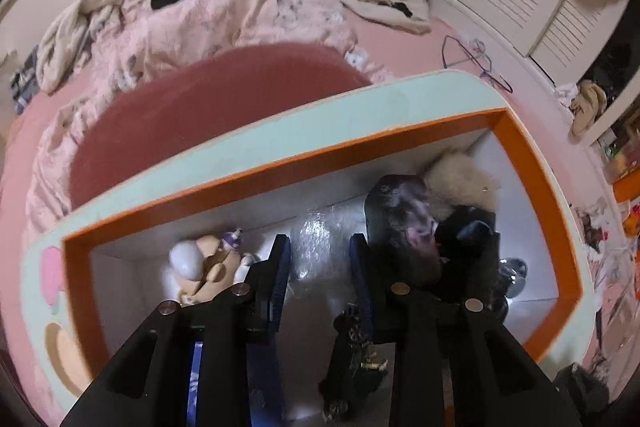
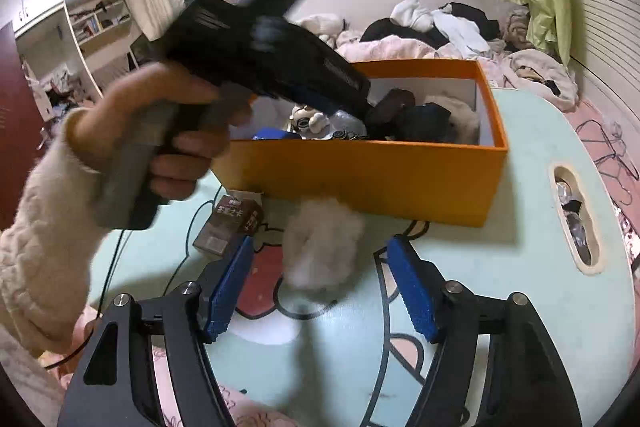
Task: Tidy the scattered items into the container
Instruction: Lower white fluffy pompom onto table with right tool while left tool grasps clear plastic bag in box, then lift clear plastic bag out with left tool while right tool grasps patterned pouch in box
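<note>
The open right gripper [image 2: 320,291] straddles one fluffy white pompom [image 2: 320,247] on the mint-green cartoon tabletop [image 2: 520,267], beside one orange cardboard box [image 2: 380,171]. The left gripper [image 1: 320,259], nearly closed on nothing, hovers inside the box. One brown carton [image 2: 230,223] lies nearby. Risk: the pads may squash through fur and slip; both grippers could collide.

You have a pale mint table [image 2: 532,163] with a cartoon print set on the pink bed [image 1: 404,39]. Directly on its top sit the orange box [image 2: 360,171], a fluffy white pompom [image 2: 320,247] just in front of it, a small brown carton [image 2: 228,223] beside that, and a thin black cable [image 2: 116,259].
</note>
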`<move>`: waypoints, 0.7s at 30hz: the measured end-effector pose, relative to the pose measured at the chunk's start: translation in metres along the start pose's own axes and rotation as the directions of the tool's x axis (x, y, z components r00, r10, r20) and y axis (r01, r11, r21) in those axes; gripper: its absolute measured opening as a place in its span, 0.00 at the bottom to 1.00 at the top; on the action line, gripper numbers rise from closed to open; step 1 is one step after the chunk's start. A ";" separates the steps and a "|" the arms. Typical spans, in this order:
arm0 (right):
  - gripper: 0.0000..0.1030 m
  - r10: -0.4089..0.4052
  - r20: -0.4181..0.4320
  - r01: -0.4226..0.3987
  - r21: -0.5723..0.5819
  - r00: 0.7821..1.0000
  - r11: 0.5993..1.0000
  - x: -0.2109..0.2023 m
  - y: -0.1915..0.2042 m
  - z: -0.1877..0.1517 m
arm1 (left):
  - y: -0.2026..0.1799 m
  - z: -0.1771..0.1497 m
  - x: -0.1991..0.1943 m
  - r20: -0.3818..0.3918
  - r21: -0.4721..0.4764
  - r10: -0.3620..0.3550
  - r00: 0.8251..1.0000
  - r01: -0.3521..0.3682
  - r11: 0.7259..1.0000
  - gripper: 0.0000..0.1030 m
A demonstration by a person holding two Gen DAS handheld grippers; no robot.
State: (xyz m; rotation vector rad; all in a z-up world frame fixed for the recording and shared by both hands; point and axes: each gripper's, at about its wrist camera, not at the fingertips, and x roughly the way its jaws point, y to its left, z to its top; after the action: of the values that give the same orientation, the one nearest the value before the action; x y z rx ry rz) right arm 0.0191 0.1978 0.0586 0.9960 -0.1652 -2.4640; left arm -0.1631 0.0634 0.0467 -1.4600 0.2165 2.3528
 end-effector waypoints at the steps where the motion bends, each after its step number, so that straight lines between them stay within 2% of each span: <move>1: 0.68 0.006 -0.009 -0.005 0.007 1.000 1.000 0.003 -0.002 0.001 | -0.001 0.000 0.000 0.005 -0.009 -0.002 1.000 0.002 1.000 0.28; 5: 0.68 0.017 -0.028 -0.016 0.033 0.999 0.999 0.003 -0.011 0.001 | -0.004 -0.003 -0.005 0.036 -0.002 -0.021 0.999 0.021 1.000 0.27; 7: 0.68 0.018 -0.027 -0.017 0.047 0.999 0.999 0.002 -0.012 -0.003 | 0.002 -0.007 -0.025 0.124 -0.021 -0.096 0.988 0.099 0.995 0.27; 9: 0.68 0.023 -0.018 -0.021 0.060 1.000 0.998 -0.002 -0.016 -0.003 | 0.008 -0.014 -0.052 0.222 -0.032 -0.130 0.966 0.141 0.990 0.27; 12: 0.68 0.031 -0.012 -0.030 0.068 0.999 0.997 -0.005 -0.017 -0.002 | 0.024 -0.041 -0.100 0.348 -0.049 -0.180 0.920 0.210 0.977 0.27; 15: 0.68 0.048 -0.008 -0.048 0.060 0.999 0.997 -0.007 -0.019 0.009 | 0.038 -0.076 -0.131 0.413 -0.050 -0.173 0.894 0.212 0.976 0.27; 17: 0.68 0.066 0.003 -0.066 0.060 0.998 0.996 -0.009 -0.020 0.018 | 0.047 -0.095 -0.139 0.429 -0.073 -0.127 0.894 0.175 0.982 0.27; 19: 0.68 0.099 0.005 -0.099 0.068 0.995 0.993 -0.009 -0.023 0.033 | 0.059 -0.119 -0.139 0.419 -0.137 -0.062 0.906 0.131 0.982 0.27; 21: 0.68 0.085 0.029 -0.087 0.057 0.996 0.995 -0.010 -0.018 0.052 | 0.073 -0.135 -0.133 0.391 -0.223 -0.001 0.921 0.096 0.970 0.27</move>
State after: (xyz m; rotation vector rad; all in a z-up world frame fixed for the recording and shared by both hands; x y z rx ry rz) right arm -0.0171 0.2144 0.0978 0.9594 -0.2839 -2.4071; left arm -0.0249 -0.0763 0.0992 -1.0388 -0.2120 2.6348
